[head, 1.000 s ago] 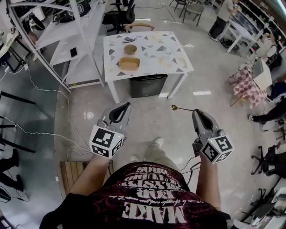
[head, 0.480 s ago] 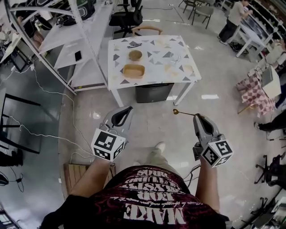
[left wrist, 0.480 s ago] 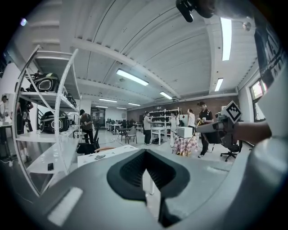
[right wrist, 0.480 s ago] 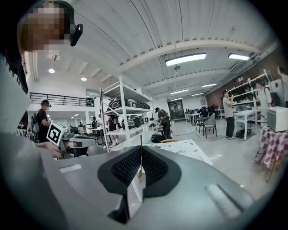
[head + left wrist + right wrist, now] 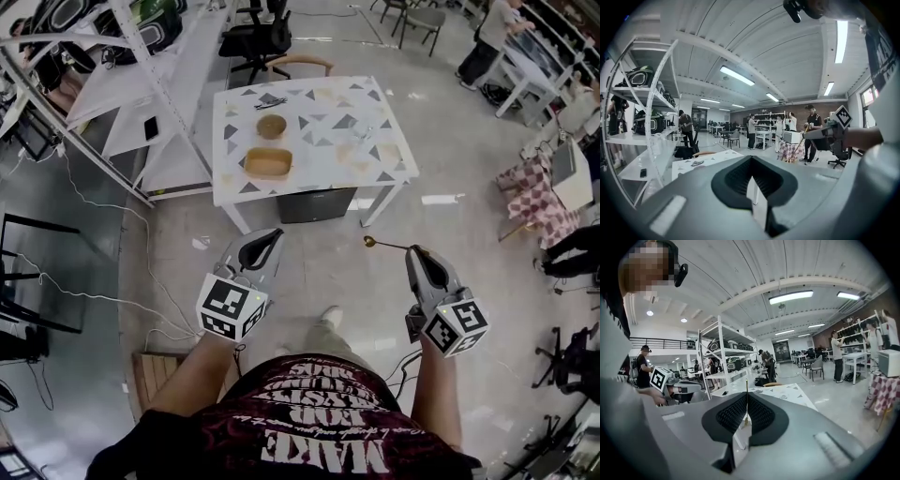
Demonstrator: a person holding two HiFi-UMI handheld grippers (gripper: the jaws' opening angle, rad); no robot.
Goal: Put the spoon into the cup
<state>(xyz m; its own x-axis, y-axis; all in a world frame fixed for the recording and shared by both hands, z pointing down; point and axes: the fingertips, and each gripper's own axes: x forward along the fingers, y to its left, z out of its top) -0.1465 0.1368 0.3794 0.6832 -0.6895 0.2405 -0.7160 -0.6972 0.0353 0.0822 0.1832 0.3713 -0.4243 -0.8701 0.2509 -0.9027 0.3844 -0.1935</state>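
Observation:
A gold spoon sticks out level from my right gripper, which is shut on its handle; the spoon's bowl points left. In the right gripper view the spoon shows edge-on between the black pads. My left gripper is shut with nothing in it. Both grippers hang over the floor, short of a white patterned table. On the table's left half stands a round brown cup, and an oval wooden bowl lies just in front of it.
A dark box stands under the table. White metal shelving runs along the left, with cables on the floor beside it. A chair is behind the table. People stand at benches at the far right. A wooden pallet lies by my left leg.
The table has come a little nearer and lower in the head view as the person steps towards it. Both grippers hold the same pose; the spoon stays held.

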